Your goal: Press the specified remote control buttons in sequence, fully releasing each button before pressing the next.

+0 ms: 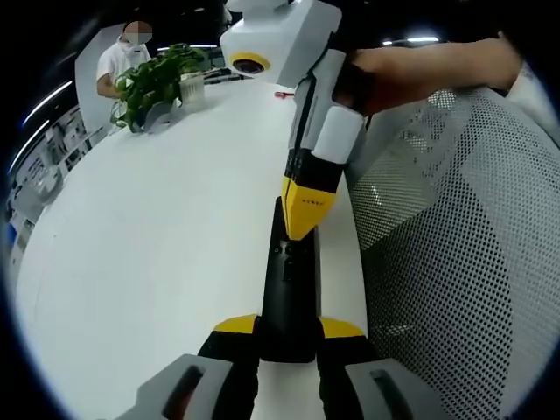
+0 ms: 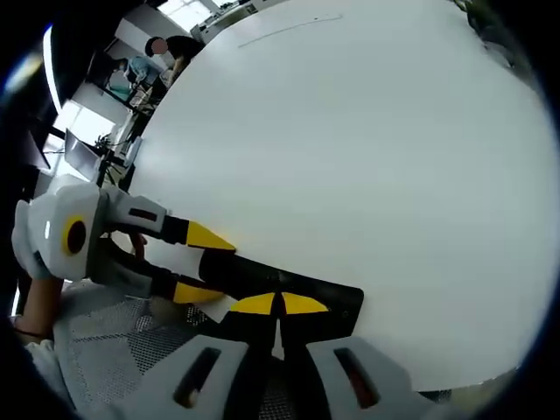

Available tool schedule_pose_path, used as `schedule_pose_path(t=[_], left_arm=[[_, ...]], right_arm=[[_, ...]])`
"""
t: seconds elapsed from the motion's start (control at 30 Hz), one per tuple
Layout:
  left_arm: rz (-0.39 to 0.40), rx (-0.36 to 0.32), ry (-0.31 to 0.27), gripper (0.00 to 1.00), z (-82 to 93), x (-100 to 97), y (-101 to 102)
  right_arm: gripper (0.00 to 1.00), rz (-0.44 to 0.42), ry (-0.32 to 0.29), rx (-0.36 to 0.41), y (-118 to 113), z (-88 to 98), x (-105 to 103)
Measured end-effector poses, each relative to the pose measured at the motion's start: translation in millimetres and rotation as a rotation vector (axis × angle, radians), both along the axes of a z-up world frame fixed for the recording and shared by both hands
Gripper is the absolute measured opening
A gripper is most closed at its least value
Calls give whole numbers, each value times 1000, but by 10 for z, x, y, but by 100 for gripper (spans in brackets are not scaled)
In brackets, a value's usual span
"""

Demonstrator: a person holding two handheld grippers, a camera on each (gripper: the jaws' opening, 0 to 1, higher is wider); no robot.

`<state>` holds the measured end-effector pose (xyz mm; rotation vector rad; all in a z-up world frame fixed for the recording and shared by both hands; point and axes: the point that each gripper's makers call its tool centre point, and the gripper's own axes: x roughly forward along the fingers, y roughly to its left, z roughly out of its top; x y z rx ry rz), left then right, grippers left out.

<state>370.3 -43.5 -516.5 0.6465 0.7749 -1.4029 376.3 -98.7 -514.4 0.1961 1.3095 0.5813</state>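
Note:
A long black remote (image 1: 289,280) lies lengthwise on the white table (image 1: 157,236), close to its right edge. My left gripper (image 1: 289,329) is shut on its near end, one yellow-tipped jaw on each side. My right gripper (image 1: 301,219) comes down from above, held by a hand, with its yellow tips shut together and resting on the remote's upper face. In the right gripper view, the right gripper (image 2: 280,304) has its tips closed on top of the remote (image 2: 328,293). There the left gripper (image 2: 205,264) clamps the remote from the left.
A potted green plant (image 1: 153,83) stands at the table's far end, with a person (image 1: 118,57) behind it. A white mesh chair (image 1: 455,245) sits just past the table's right edge. More people (image 2: 162,52) are far off beyond the table (image 2: 350,131).

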Motion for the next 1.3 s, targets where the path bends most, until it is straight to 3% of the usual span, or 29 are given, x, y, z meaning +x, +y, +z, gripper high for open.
schedule_pose_path(t=[0.23,0.7,1.3], left_arm=[[-9,8,-6,25,-2,-4,-2],[-9,2,-10,25,-2,-2,1],[-13,2,-12,25,-4,-4,0]], right_arm=[[0,37,-44,-32,15,5,-32],[0,-12,3,1,11,44,-34],[0,-35,53,-18,-122,10,-49]])
